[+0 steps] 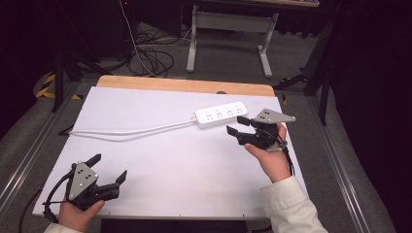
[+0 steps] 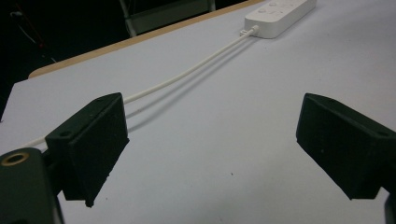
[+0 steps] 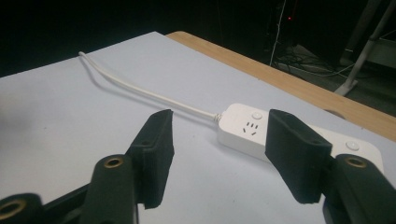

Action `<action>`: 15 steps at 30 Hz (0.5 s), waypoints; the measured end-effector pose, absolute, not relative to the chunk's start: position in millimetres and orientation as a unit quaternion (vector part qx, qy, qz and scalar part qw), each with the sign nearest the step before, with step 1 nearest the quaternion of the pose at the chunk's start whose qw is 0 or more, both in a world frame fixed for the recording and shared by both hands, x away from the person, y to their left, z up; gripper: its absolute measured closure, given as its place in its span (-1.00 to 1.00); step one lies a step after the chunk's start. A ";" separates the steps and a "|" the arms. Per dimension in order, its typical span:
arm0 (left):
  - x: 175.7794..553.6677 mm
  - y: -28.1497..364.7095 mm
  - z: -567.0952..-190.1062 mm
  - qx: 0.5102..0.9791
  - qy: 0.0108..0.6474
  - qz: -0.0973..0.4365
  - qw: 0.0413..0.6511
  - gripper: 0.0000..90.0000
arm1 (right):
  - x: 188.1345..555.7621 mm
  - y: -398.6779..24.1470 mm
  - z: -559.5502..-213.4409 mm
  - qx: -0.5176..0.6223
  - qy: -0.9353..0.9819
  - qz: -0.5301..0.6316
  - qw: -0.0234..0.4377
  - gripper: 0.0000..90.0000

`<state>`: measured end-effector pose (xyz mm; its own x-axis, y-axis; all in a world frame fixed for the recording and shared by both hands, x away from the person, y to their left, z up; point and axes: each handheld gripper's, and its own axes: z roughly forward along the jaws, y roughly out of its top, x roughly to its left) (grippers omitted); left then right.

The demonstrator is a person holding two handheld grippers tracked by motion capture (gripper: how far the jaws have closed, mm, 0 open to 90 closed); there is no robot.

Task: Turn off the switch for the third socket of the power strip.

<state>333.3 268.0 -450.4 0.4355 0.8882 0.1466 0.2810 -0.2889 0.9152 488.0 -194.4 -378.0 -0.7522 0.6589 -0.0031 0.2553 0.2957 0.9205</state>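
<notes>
Left gripper (image 1: 108, 171) near the desk's (image 1: 160, 160) front corner, jaws wide, holding nothing. Right gripper (image 1: 236, 127) beside the power strip (image 1: 221, 114), jaws apart, empty.

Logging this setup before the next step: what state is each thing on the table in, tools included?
Power strip: lying flat on the white board, sockets up, nothing plugged in.
Strip's cord: attached, trailing loose across the board toward its left edge.
Left tool: open, nothing between its jaws.
Right tool: open, beside the strip, not gripping it.
</notes>
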 end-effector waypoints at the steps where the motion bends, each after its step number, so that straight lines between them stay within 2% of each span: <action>1: 333.1 268.0 -450.1 0.725 0.403 0.345 0.439 -0.78 | 484.9 -196.6 -378.8 0.292 0.780 0.518 0.195 -0.08; 7: 331.1 267.6 -448.3 0.729 0.402 0.339 0.438 -0.77 | 468.8 -206.5 -386.8 0.288 0.785 0.519 0.177 -0.19; 15: 330.1 266.9 -447.7 0.731 0.399 0.345 0.433 -0.77 | 448.4 -209.7 -402.5 0.269 0.799 0.514 0.161 -0.19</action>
<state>330.1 266.9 -447.7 0.4442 0.8817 0.1588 0.2848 -0.3070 0.9081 448.4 -209.7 -402.5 -0.8035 0.5949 0.0203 0.2648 0.3268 0.9072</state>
